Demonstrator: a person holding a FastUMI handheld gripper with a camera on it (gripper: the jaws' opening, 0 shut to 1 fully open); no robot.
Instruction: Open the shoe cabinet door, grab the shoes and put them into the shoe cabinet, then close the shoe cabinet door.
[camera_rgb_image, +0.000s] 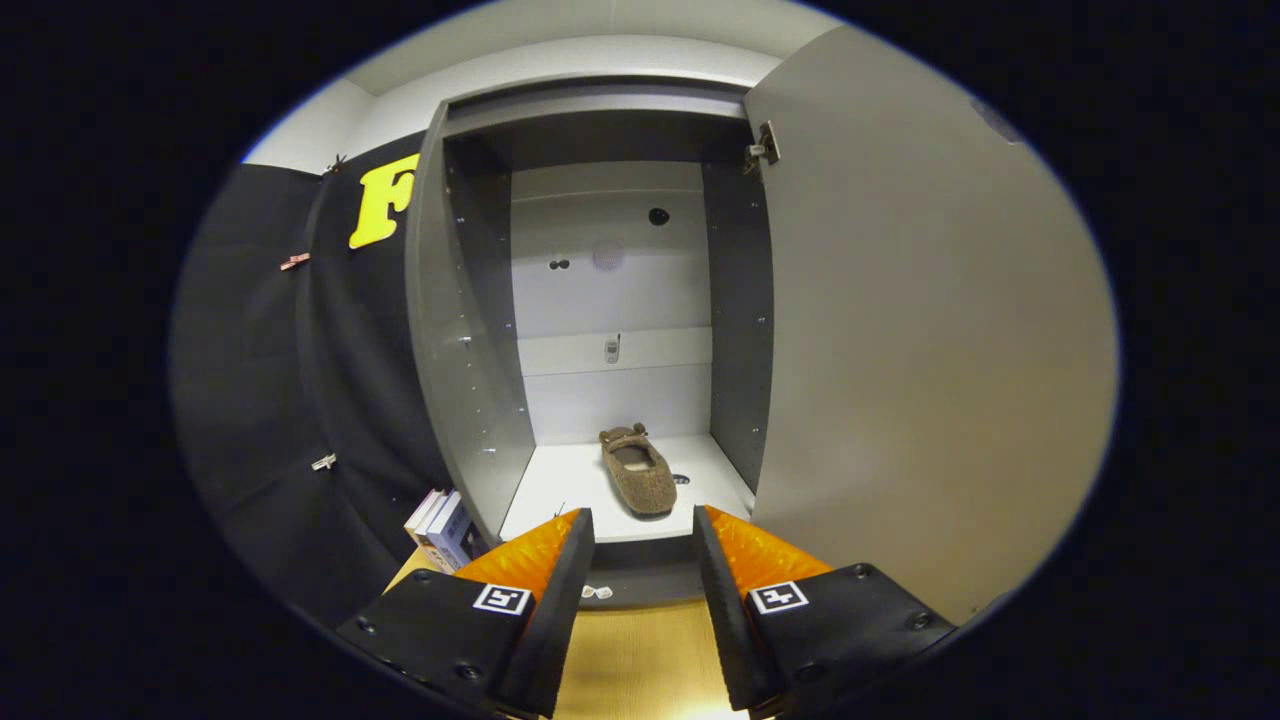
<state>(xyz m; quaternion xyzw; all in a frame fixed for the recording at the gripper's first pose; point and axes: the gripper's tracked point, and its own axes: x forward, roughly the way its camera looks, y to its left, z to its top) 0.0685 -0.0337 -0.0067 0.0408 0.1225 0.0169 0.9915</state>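
The grey shoe cabinet (470, 330) stands open ahead of me, its door (930, 330) swung out to the right. A brown fuzzy slipper (638, 472) lies on the cabinet's white bottom shelf (560, 490), toe pointing toward me. My gripper (644, 530) is open just in front of the cabinet's lower edge, with nothing between its fingers. The slipper lies beyond the fingertips, apart from them.
Several books (445, 530) stand against the cabinet's left side on a wooden surface (640, 660). A black cloth wall (300, 400) runs along the left. The open door blocks the right side.
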